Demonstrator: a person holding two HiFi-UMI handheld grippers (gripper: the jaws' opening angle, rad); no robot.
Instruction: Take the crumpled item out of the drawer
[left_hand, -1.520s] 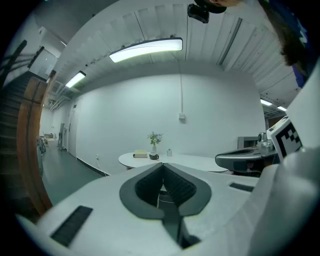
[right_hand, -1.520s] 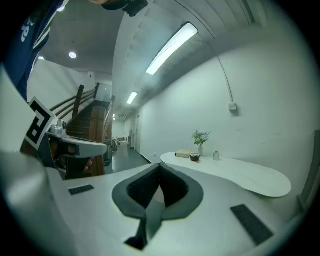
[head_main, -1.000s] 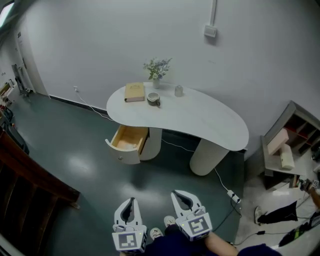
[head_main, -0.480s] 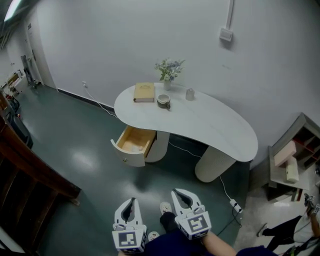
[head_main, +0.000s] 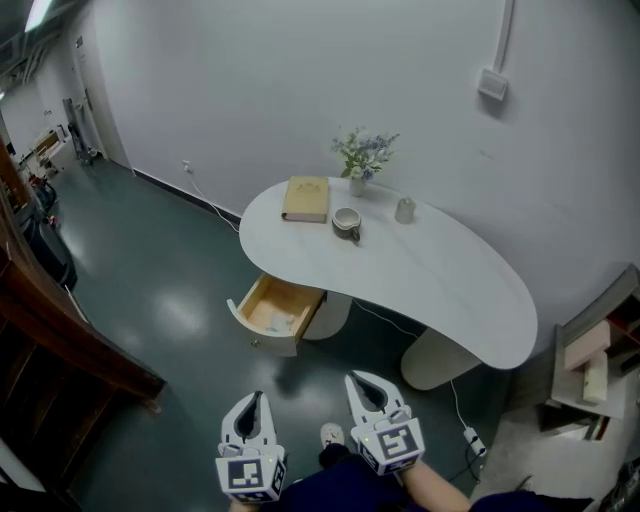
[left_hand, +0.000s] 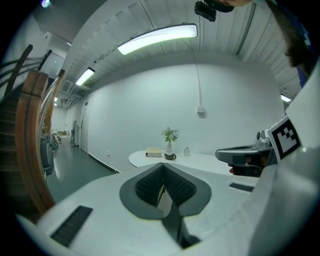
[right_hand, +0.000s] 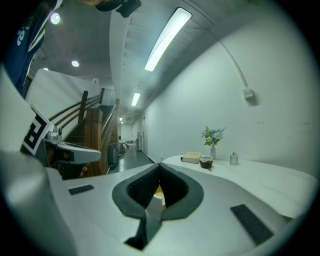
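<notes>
Facing the white kidney-shaped table (head_main: 440, 290) from well apart, left gripper (head_main: 254, 402) and right gripper (head_main: 364, 384) both sit closed and empty, probably carried low for the approach. The light wooden drawer (head_main: 258, 298) stands pulled open for access. A pale patch inside is probably the crumpled item (head_main: 284, 322). Only the head view shows the drawer's inside; the gripper views catch the tabletop.

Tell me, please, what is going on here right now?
A person stands back from the white table, holding the left gripper and right gripper out in front, both with jaws shut and empty. The drawer under the table is pulled open, with something pale lying inside, too small to identify. Nothing has been taken out yet.
</notes>
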